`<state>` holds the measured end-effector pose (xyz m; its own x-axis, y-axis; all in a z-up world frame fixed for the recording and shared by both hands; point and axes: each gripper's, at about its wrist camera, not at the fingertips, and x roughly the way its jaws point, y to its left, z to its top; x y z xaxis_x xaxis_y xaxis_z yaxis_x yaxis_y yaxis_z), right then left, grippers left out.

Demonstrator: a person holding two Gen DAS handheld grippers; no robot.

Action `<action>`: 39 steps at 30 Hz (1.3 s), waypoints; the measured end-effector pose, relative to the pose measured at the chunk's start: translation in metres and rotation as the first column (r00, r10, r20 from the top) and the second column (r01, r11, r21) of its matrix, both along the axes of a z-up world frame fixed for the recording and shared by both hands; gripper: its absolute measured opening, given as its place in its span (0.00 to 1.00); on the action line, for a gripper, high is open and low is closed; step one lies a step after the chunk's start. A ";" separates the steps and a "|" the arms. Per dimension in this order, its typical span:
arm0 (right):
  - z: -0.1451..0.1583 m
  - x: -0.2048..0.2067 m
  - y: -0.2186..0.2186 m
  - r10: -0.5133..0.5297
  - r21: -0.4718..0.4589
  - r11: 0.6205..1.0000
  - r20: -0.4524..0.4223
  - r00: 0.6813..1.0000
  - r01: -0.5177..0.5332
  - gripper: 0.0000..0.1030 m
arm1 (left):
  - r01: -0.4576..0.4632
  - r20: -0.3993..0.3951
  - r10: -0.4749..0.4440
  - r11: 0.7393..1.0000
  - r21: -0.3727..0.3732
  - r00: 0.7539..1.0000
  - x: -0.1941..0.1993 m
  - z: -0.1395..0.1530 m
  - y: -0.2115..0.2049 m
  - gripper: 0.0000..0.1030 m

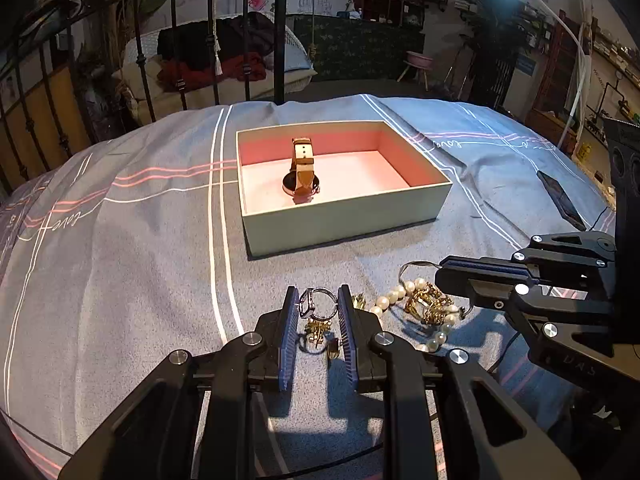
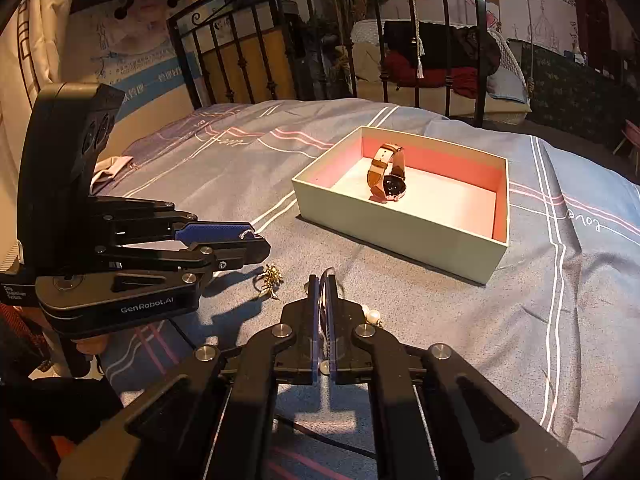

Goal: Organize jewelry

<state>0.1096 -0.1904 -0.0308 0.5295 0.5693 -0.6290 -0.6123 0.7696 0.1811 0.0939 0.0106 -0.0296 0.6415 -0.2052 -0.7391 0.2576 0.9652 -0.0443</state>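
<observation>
A pale green box (image 1: 348, 216) (image 2: 400, 240) with a pink inside sits on the bed and holds a brown-strapped watch (image 1: 302, 172) (image 2: 386, 178). My left gripper (image 1: 318, 292) (image 2: 256, 240) is shut on a silver ring-shaped piece (image 1: 318, 300), held just above small gold pieces (image 1: 316, 328). To its right lie a pearl strand (image 1: 394, 294) (image 2: 372, 314) and a gold tangle (image 1: 428, 304). My right gripper (image 2: 322, 280) (image 1: 438, 276) is shut, and a thin looped strand (image 1: 416, 266) (image 2: 330, 270) sticks out of its tips. A gold brooch (image 2: 270, 278) lies between the two grippers.
A dark phone (image 1: 560, 200) lies on the blue-grey bedspread (image 1: 140, 260) to the right of the box. A black iron bed rail (image 1: 280, 40) stands behind the box. A black cable (image 2: 320, 436) runs under my right gripper.
</observation>
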 end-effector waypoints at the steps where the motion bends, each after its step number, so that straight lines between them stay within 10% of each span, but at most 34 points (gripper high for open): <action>1: 0.002 0.001 -0.001 -0.002 0.005 1.000 0.005 1.000 0.002 0.04 | 0.002 0.011 -0.002 1.000 -0.001 1.000 0.002 0.004 -0.001 0.19; 19: 0.044 0.051 -0.015 -0.104 0.042 0.994 0.100 0.990 0.100 0.04 | 0.029 0.087 -0.027 0.999 -0.020 0.996 0.061 0.046 -0.022 0.19; 39: 0.007 0.120 -0.006 -0.198 -0.071 0.977 0.032 0.980 0.200 0.04 | 0.022 -0.063 -0.025 0.999 -0.049 0.998 0.147 0.008 -0.042 0.19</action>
